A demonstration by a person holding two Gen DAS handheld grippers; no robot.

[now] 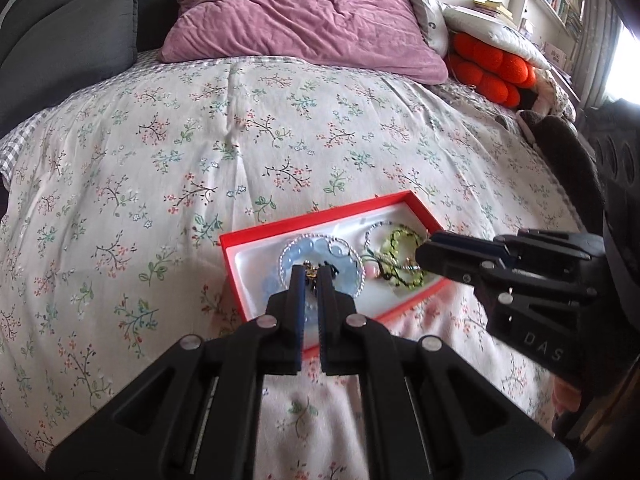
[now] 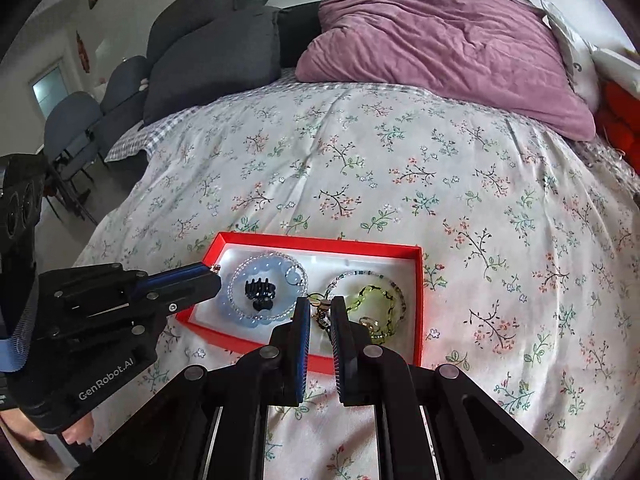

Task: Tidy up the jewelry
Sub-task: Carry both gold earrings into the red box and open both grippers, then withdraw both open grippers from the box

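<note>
A red-rimmed jewelry box (image 2: 420, 280) with a white lining lies on the floral bedspread (image 1: 280, 140) of a bed, and both tools hang over its near side. The left hand-held gripper (image 1: 311, 270) is clenched nearly shut above the box's left half, and a small gold-and-dark piece of jewelry (image 1: 310, 274) shows between its tips; in the right wrist view a tiny metal bit (image 2: 216, 267) peeks from that same tip, though what the piece is cannot be told. Beneath it in the box lie a pale blue beaded bracelet (image 2: 240, 312), ringed by a clear bead strand (image 2: 236, 270), and a small black hair claw (image 2: 260, 292) resting inside that ring. The right hand-held gripper (image 2: 320, 304) is likewise closed down to a narrow gap over the middle of the box, with a gold-linked chain (image 2: 320, 314) seen between its fingers (whether the pads truly pinch it is hard to tell). Just right of it lies a green beaded bracelet (image 2: 376, 300) tangled with a thin multicoloured bead strand (image 2: 360, 274). Farther up the bed sit a mauve pillow (image 1: 304, 20), dark grey cushions (image 2: 212, 56) and an orange knotted cushion (image 1: 492, 68), all well apart from the box.
</note>
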